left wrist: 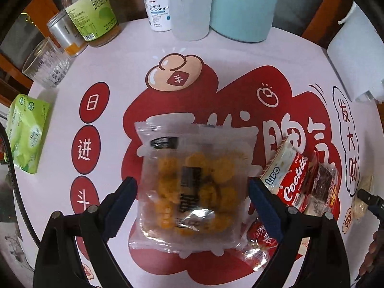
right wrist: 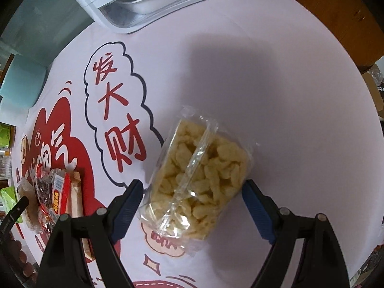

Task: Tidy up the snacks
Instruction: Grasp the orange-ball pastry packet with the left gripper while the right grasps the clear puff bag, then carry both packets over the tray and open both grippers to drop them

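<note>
Snacks on a printed bench
Pale cloth (left wrist: 115,67) with red cartoons covers the bench; left hand-held gripper (left wrist: 192,204) straddles a yellow snack bag (left wrist: 189,180), right hand-held gripper (right wrist: 192,204) a pale snack pack (right wrist: 199,180), both wide open, gripping nothing.

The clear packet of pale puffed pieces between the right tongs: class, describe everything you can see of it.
The clear plastic packet of pale yellow puffed pieces lies flat and slantwise on the white printed tablecloth, apart from the other snacks. A crimped back seam runs down its middle, so it seems to lie back side up. The film is glossy and wrinkled, sealed at both ends and full of irregular chunks. The open right tongs straddle its lower half; whether their blue pads touch it is unclear.
</note>
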Demonstrator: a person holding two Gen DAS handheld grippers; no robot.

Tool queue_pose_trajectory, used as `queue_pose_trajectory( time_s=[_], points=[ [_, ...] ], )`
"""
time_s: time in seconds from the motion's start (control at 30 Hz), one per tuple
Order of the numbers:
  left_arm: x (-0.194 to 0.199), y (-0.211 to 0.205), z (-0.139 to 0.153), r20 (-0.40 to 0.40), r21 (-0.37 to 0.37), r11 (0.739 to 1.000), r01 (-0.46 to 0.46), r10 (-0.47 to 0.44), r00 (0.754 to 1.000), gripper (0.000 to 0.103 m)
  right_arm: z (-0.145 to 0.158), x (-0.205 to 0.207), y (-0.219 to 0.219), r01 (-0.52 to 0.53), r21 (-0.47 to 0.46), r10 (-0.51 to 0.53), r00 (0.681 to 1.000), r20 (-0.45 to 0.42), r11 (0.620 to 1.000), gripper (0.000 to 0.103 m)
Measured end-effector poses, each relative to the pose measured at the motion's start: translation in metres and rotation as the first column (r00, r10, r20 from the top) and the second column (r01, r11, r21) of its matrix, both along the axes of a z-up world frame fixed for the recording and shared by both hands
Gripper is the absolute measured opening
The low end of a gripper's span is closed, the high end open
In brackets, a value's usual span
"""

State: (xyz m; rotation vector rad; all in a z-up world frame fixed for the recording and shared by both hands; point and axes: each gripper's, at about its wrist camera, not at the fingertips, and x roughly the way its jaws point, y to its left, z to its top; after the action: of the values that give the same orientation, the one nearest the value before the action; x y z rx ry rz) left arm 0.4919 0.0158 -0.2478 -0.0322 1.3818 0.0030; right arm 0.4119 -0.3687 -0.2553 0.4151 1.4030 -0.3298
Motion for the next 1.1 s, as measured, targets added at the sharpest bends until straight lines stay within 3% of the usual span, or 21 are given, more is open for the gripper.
queue_pose_trajectory(
  time_s=[0.23,0.3,0.37,0.6,0.7,0.83,0.97,1.1],
  points=[
    [0.0,0.003,-0.019,-0.039,0.021,1.0,-0.012,0.013,0.999,0.093,-0.003,0.005,0.022,-0.081,-0.096,0.079,0.997,-0.025,0.992,0.083],
    [-0.002,0.007,-0.026,-0.053,0.005,1.0,-0.023,0.024,0.998,0.093,-0.001,0.004,0.027,-0.102,-0.12,0.101,0.995,-0.017,0.988,0.072],
    [-0.005,0.012,-0.032,-0.069,-0.017,0.999,-0.043,0.042,0.997,0.093,0.001,0.004,0.034,-0.131,-0.125,0.131,0.991,-0.013,0.983,0.068],
    [-0.021,0.014,-0.027,-0.044,0.019,0.999,-0.047,0.048,0.998,0.078,0.01,-0.006,0.051,-0.188,-0.136,0.191,0.982,0.005,0.973,0.063],
    [-0.039,0.014,-0.014,-0.019,0.049,0.997,-0.051,0.052,0.998,0.077,0.02,-0.016,0.059,-0.212,-0.12,0.217,0.976,0.028,0.97,0.063],
    [-0.063,0.016,0.013,0.019,0.029,0.998,-0.049,0.048,0.999,0.077,0.04,-0.03,0.065,-0.237,-0.097,0.243,0.968,0.062,0.967,0.063],
    [-0.099,0.015,0.06,0.085,0.024,1.0,0.013,-0.015,0.996,0.077,0.067,-0.057,0.079,-0.263,-0.053,0.268,0.955,0.128,0.963,0.063],
    [-0.142,0.017,0.109,0.13,-0.028,0.997,0.069,-0.065,0.989,0.077,0.097,-0.093,0.092,-0.303,-0.045,0.306,0.931,0.201,0.952,0.063]
  ],
)
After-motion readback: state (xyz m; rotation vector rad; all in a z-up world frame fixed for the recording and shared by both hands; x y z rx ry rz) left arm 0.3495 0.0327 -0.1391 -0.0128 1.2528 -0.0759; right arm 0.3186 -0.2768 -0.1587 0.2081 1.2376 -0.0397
